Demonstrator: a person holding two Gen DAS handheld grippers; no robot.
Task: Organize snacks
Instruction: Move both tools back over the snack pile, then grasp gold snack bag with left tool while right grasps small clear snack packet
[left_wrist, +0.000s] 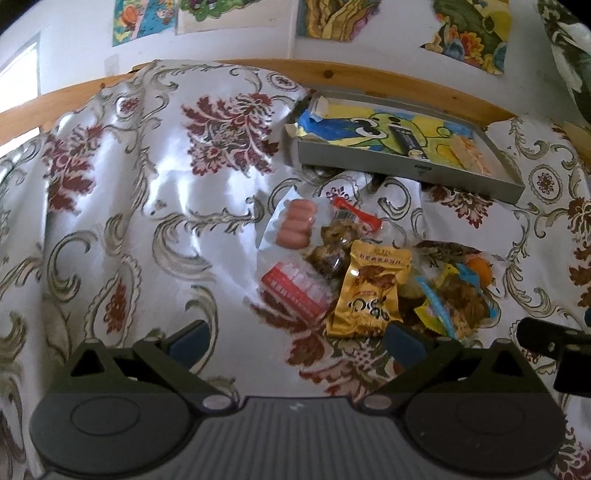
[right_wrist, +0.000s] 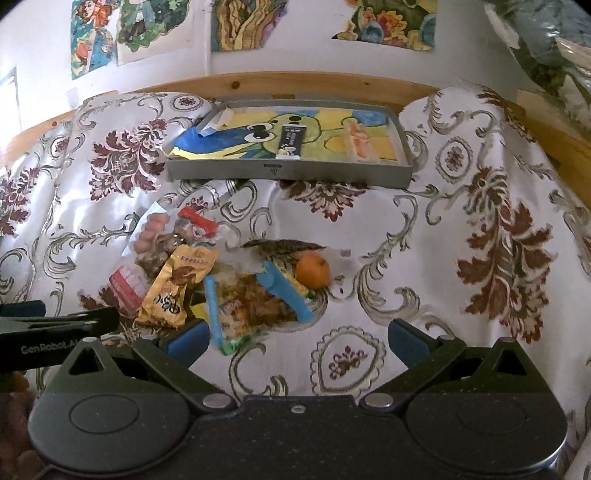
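A heap of snacks lies on the flowered cloth: a pack of pink sausages (left_wrist: 295, 223), a red and white packet (left_wrist: 301, 291), a gold packet (left_wrist: 369, 295) and an orange (right_wrist: 312, 272). Beside the orange lies a clear bag with a blue strip (right_wrist: 255, 302). Behind the heap a grey tray (right_wrist: 288, 171) holds a dark bar (right_wrist: 291, 141) and a pale orange packet (right_wrist: 360, 142). My left gripper (left_wrist: 295, 341) stands open just in front of the heap, its right finger by the gold packet. My right gripper (right_wrist: 295, 341) is open too, its left finger touching the clear bag.
The cloth (left_wrist: 147, 184) covers a table against a wooden rail (right_wrist: 295, 83) and a white wall with coloured pictures. The left gripper's body (right_wrist: 44, 332) shows at the left edge of the right wrist view. Bare cloth lies left and right of the heap.
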